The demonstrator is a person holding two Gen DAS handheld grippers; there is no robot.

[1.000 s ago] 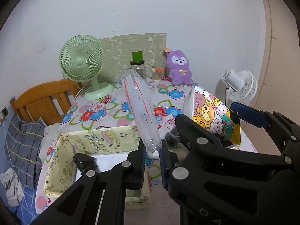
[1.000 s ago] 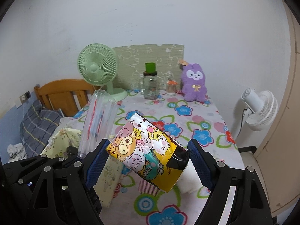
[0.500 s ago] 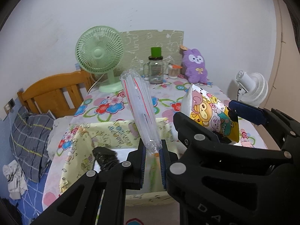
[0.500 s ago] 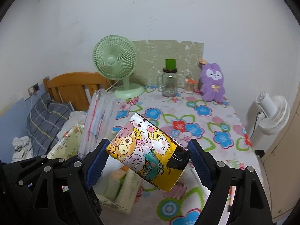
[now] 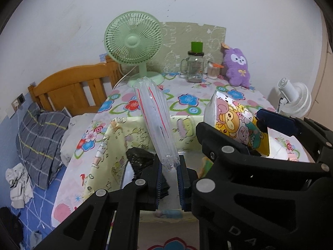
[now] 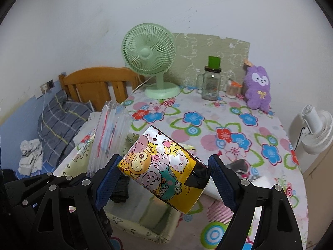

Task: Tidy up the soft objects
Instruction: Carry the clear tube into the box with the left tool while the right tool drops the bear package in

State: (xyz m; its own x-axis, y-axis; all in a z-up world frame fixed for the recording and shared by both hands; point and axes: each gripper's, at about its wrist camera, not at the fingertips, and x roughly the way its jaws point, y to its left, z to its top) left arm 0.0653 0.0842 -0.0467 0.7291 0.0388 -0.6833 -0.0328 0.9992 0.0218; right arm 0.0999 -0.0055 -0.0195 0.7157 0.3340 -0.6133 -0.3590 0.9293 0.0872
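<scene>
A mint-green plastic desk fan [image 6: 150,56] stands at the far edge of the table's floral cloth [image 6: 237,139], beside a clear glass jar with a green cap [image 6: 211,79]. Behind them leans a pale olive patterned board [image 6: 210,52]. A white fan [image 6: 314,132] stands right; a wooden headboard [image 5: 72,83], perhaps a bed's, left.

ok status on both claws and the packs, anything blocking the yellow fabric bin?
Left claw shut on clear zip-bag pack, held upright. Right claw shut on cartoon tissue pack. Both over yellow fabric bin; dark folded item already inside, nothing blocking.
</scene>
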